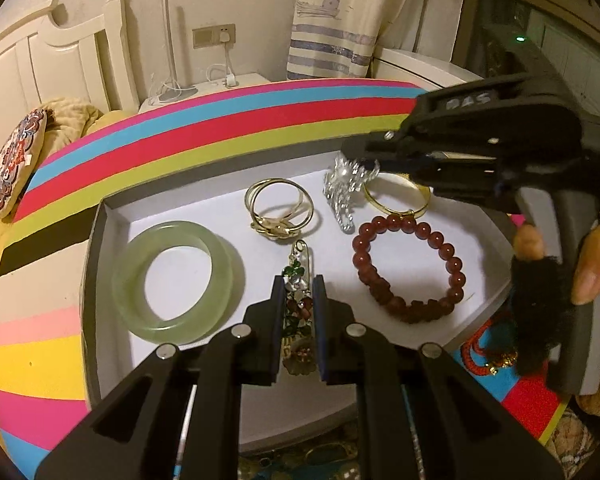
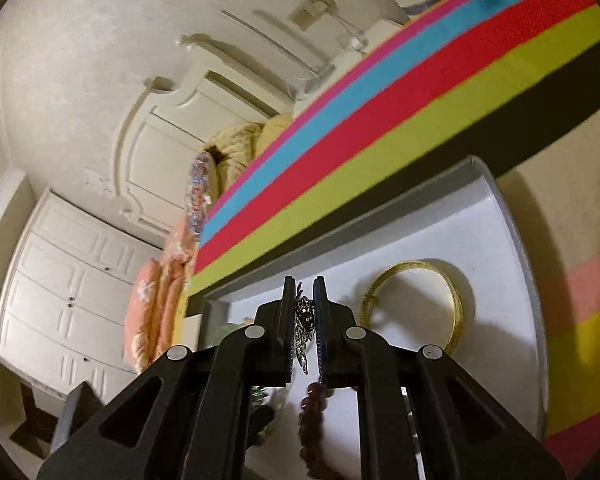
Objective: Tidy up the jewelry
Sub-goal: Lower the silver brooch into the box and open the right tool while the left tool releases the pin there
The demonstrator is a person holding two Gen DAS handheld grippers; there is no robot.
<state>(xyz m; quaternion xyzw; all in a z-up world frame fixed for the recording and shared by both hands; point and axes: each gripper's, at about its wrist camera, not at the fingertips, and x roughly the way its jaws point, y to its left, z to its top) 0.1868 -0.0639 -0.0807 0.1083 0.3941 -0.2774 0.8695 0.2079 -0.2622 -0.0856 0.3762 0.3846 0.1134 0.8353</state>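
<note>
In the left wrist view, the left gripper point(image 1: 298, 300) is holding a long pin brooch point(image 1: 298, 292) with green and red bits, and its jaws are squeezed close on it. The pin is lying long-ways straight away from the camera, with its thin loop end pointing to the far side of the white tray point(image 1: 112, 216). The tray is sitting on a stripy table point(image 1: 220, 120). Inside it a green bangle point(image 1: 176, 280) is lying flat on the left, a pair of gold rings point(image 1: 280, 208) is resting at the back, and a red bead bracelet point(image 1: 408, 268) is lying on the right, with a thin gold bangle point(image 1: 396, 200) just behind it. The right gripper point(image 1: 364, 160) is reaching in from the right and is pinching a shiny silver brooch point(image 1: 346, 188), which is hanging with its long side pointing down to the tray. Some red and gold pieces point(image 1: 488, 352) are waiting outside the tray, so I think the job is well on but not finished. In the right wrist view, the right gripper point(image 2: 303, 316) is showing narrow jaws shut on the sparkly silver brooch point(image 2: 303, 320), which is running long-ways between the pads. The gold bangle point(image 2: 420, 300) is lying just beside it in the white tray point(image 2: 500, 184), and the bead bracelet point(image 2: 316, 420) is peeking out below.
</note>
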